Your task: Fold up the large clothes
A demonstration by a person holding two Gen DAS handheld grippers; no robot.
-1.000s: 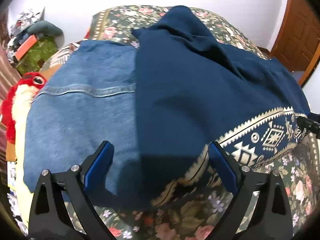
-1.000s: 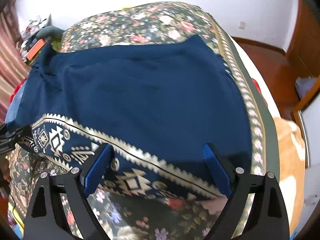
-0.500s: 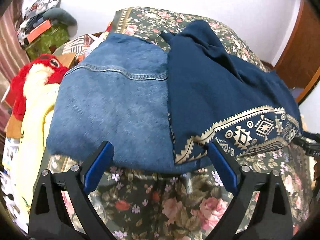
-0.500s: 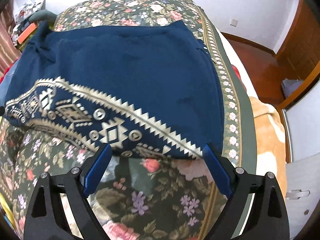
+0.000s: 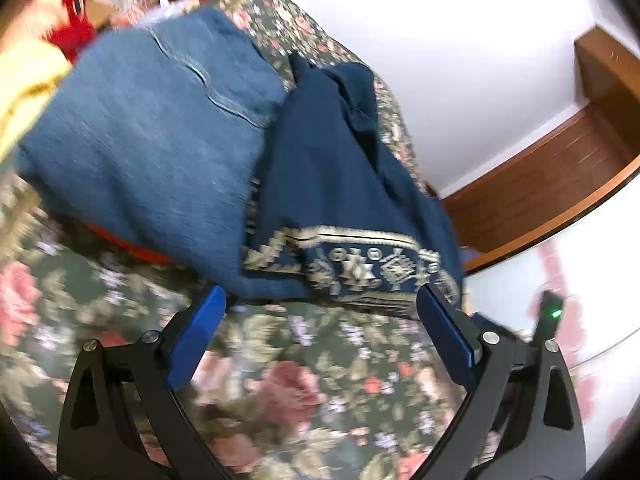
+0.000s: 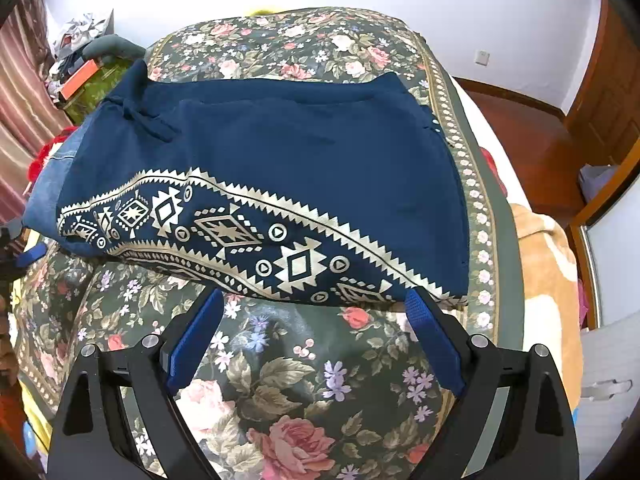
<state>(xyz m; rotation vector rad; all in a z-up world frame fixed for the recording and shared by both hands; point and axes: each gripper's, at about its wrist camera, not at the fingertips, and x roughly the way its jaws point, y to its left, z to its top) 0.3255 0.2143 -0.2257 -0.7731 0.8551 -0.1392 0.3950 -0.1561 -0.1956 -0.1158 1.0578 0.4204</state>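
A navy garment [image 6: 304,152] of soft, matte knit lay spread flat across the bed [image 6: 280,380], its near hem carrying a broad band [image 6: 240,236] of metallic gold print: saw-toothed borders, stepped diamonds and small ringed triangles running slantwise from left to right. A drawstring [image 6: 152,124] lay knotted near its far left corner. The bed wore a dark green cover thick with pink roses and small lilac flowers, edged on the right by a beaded border strip. Under the garment's left side lay a folded piece of blue denim [image 5: 152,128], coarser in weave, with a stitched seam curving across it; in the left wrist view the picture was blurred, yet the navy cloth plainly overlapped the denim's right edge. A red plush toy [image 5: 72,12] sat beyond the denim. The right gripper [image 6: 312,308] stood with its blue-padded fingers [image 6: 432,344] spread wide and nothing between them, the printed hem lying just ahead of their tips and not touched. The left gripper [image 5: 320,304] likewise had its fingers [image 5: 196,336] wide apart and empty over the floral cover, the folded corner of the gold band just beyond them; whether the right-hand tip brushed the cloth I could not tell through the blur. Off to the right were a wooden door frame [image 5: 560,184] and a white wall.
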